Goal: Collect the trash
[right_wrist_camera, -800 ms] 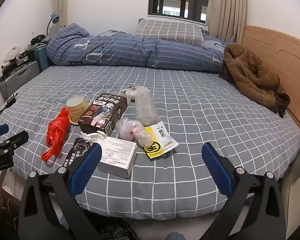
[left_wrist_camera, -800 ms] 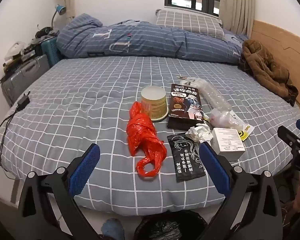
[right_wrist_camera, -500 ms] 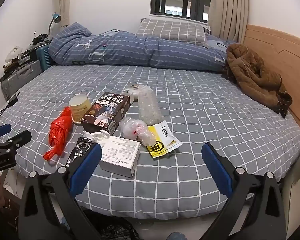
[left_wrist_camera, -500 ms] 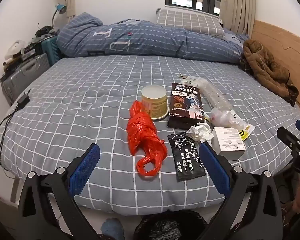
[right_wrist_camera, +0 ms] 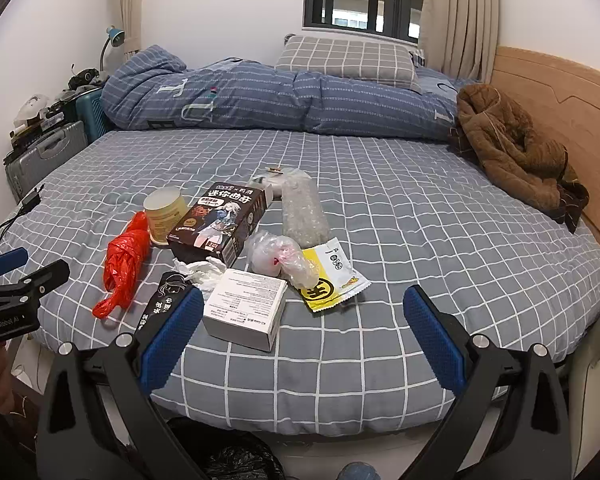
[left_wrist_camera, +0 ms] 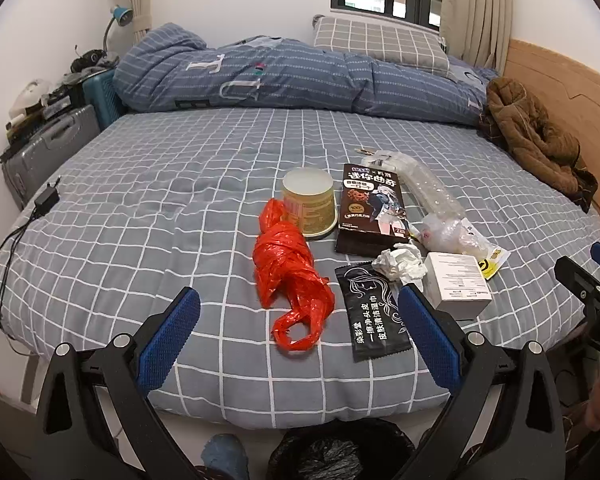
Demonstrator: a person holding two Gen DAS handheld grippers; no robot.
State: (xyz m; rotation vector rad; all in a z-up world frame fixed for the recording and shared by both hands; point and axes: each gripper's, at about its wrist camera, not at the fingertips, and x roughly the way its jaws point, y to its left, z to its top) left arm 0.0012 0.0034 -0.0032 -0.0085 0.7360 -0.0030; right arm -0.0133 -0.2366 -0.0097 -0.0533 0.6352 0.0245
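Trash lies on the grey checked bed: a red plastic bag [left_wrist_camera: 290, 276], a yellow cup [left_wrist_camera: 310, 204], a dark snack box [left_wrist_camera: 372, 208], a black sachet [left_wrist_camera: 374, 316], crumpled tissue [left_wrist_camera: 400, 262], a white box [left_wrist_camera: 456, 284], clear plastic wrap [left_wrist_camera: 432, 192] and a yellow wrapper [right_wrist_camera: 332, 280]. My left gripper [left_wrist_camera: 298, 336] is open and empty, at the bed's near edge in front of the red bag. My right gripper [right_wrist_camera: 304, 328] is open and empty, just before the white box [right_wrist_camera: 244, 308]. A black-lined bin [left_wrist_camera: 340, 452] stands on the floor below.
A folded blue duvet [left_wrist_camera: 292, 76] and pillow [left_wrist_camera: 380, 44] lie at the far side. A brown jacket [left_wrist_camera: 536, 140] sits by the wooden headboard. A charger and cable [left_wrist_camera: 44, 200] lie on the bed's left edge. Suitcases [left_wrist_camera: 48, 148] stand at the left.
Both grippers have edged slightly forward toward the trash; the objects look a little nearer. Nothing on the bed has moved.
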